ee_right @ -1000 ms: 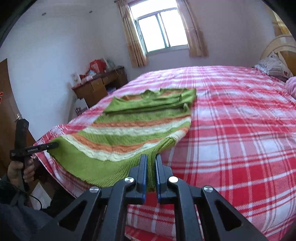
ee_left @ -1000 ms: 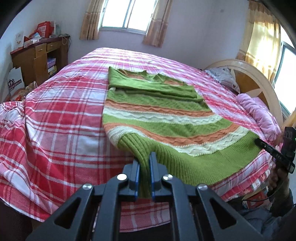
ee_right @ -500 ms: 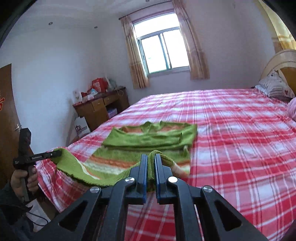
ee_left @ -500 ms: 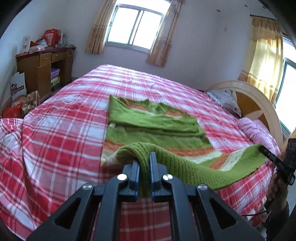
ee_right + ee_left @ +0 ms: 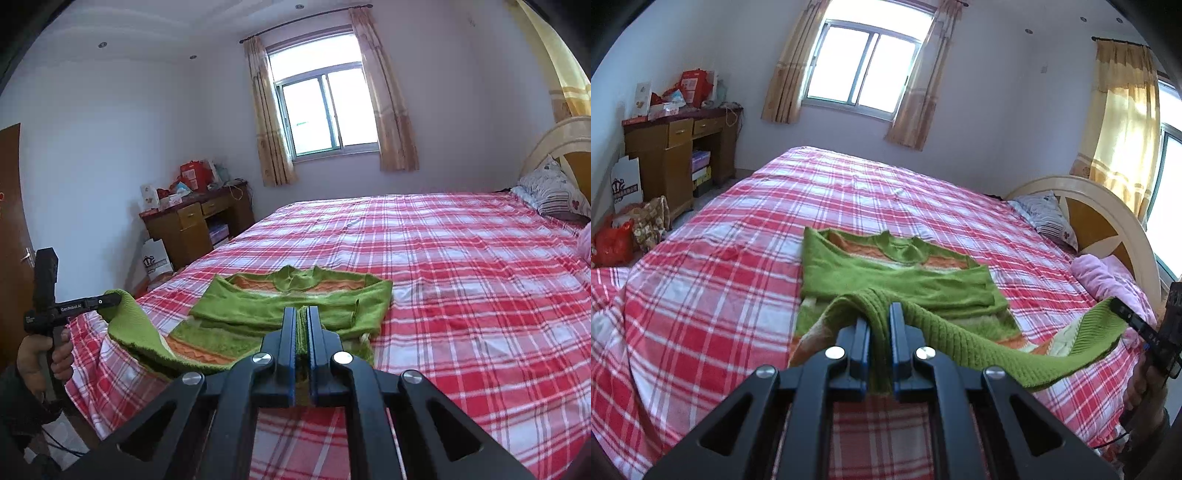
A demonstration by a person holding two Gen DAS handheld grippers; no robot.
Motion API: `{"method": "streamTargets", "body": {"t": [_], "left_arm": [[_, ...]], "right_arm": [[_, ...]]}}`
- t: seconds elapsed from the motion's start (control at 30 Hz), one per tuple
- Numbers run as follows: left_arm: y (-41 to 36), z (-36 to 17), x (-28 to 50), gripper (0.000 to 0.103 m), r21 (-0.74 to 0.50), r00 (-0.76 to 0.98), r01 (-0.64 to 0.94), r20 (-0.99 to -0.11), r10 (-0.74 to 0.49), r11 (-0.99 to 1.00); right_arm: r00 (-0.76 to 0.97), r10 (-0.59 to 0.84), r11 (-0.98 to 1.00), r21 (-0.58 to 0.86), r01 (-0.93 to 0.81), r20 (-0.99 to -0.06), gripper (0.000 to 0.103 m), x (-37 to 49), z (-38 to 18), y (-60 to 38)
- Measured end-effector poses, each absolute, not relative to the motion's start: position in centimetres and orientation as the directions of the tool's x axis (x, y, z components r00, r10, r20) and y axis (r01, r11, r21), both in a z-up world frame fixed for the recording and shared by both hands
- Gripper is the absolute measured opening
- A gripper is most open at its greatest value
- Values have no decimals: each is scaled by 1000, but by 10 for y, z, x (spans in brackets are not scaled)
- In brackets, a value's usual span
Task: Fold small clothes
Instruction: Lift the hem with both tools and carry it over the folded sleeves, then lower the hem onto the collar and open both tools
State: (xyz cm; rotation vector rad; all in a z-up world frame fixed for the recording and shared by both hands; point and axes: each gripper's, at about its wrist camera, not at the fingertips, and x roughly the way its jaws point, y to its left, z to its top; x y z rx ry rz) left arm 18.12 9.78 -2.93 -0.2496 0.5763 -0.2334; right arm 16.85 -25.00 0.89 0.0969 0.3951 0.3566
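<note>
Red-and-white plaid covers the bed [image 5: 731,280], which fills most of both wrist views; at the far left a wooden desk [image 5: 676,155] piled with boxes stands against the wall, a curtained window [image 5: 864,74] sits behind the bed's far edge, and at the right the curved headboard [image 5: 1108,218] rises behind a patterned pillow [image 5: 1045,218] and a pink pillow [image 5: 1104,277].

On the bed, close to its near edge, lies the green sweater [image 5: 897,280] with orange and cream stripes; its collar end rests flat toward the middle of the bed with the sleeves folded across the chest, while its ribbed hem is lifted off the cover and hangs in a sagging band between the two tools.

At the hem's left corner the left gripper [image 5: 879,317] has its jaws pressed together on the knit, a fold of green rib bulging up between them; from there the hem dips and runs rightward to its other corner, where the right gripper [image 5: 302,321] is likewise clamped on the fabric, green showing in the narrow slit between its jaws; in the left wrist view that tool [image 5: 1126,315] appears at the right edge, above the bed's near right corner, held in the person's hand [image 5: 1145,384].
</note>
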Motion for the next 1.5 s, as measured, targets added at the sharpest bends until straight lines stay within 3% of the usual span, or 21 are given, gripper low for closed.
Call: {"method": "streamTargets", "body": {"t": [0.83,1.37,1.5], "left_arm": [[105,-30,323,9,-261,800,63,-563,-205,963],[87,-99,431,9,-156,697,39,-704,-139,987],[86,-113,447,18,-116,688,-13,-722,-75,993]], "right_arm": [[863,290,955,62,-291,-413,4,337,38,-229],[777,200,975,43,-218,-597,4,481,-46,-228],[743,206,975,66,-214,-637,4,516,-73,-231]]}}
